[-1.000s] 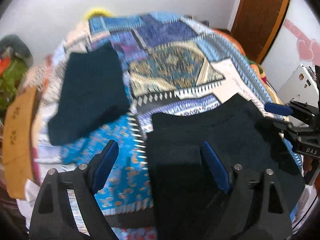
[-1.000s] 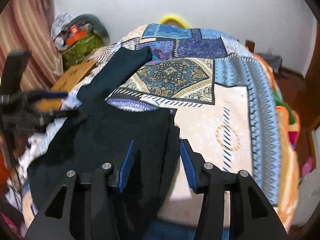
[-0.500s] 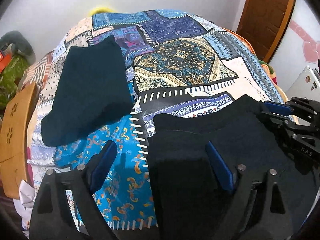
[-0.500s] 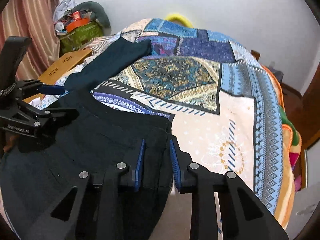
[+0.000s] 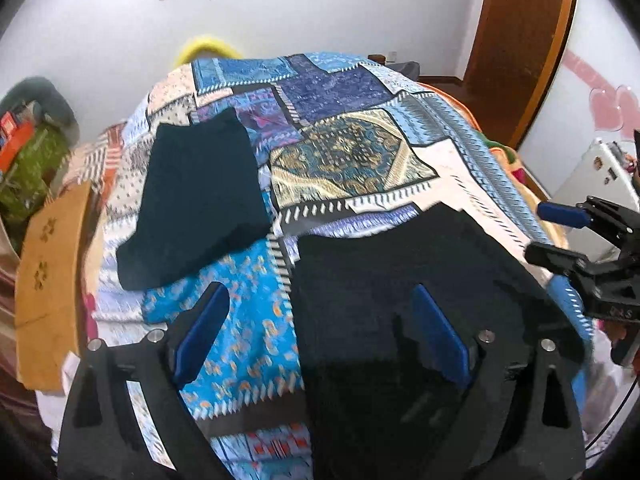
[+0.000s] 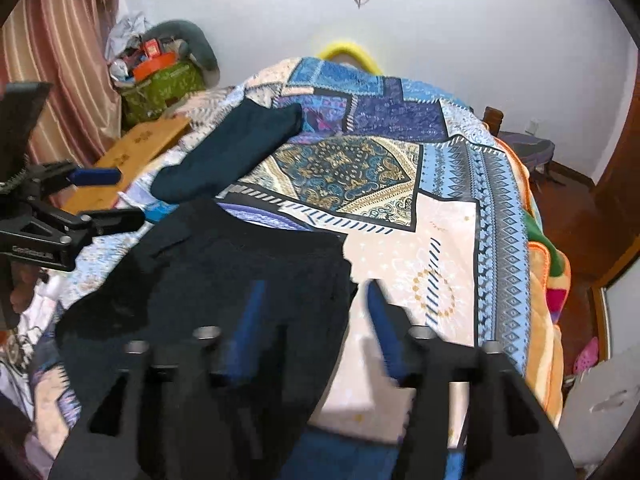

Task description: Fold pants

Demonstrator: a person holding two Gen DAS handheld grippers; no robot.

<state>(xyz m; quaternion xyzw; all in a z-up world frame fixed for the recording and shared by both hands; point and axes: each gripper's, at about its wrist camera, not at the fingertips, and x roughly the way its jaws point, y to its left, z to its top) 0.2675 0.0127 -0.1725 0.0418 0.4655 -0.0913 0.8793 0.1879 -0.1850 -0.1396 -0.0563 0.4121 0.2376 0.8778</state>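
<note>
Letting go after a fold, both the left gripper [image 5: 320,328] and the right gripper [image 6: 312,312], jaws just opening, stand released over the black pants [image 5: 400,272], which next need regrasping at an edge for another fold

White walls [image 6: 460,20], a striped curtain [image 6: 60,60], a wooden door [image 5: 520,48].

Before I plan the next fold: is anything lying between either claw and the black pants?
Nothing visible does. The black pants lie flat on the patchwork bedspread right under both open claws; the folded dark garment sits apart, farther back.
</note>
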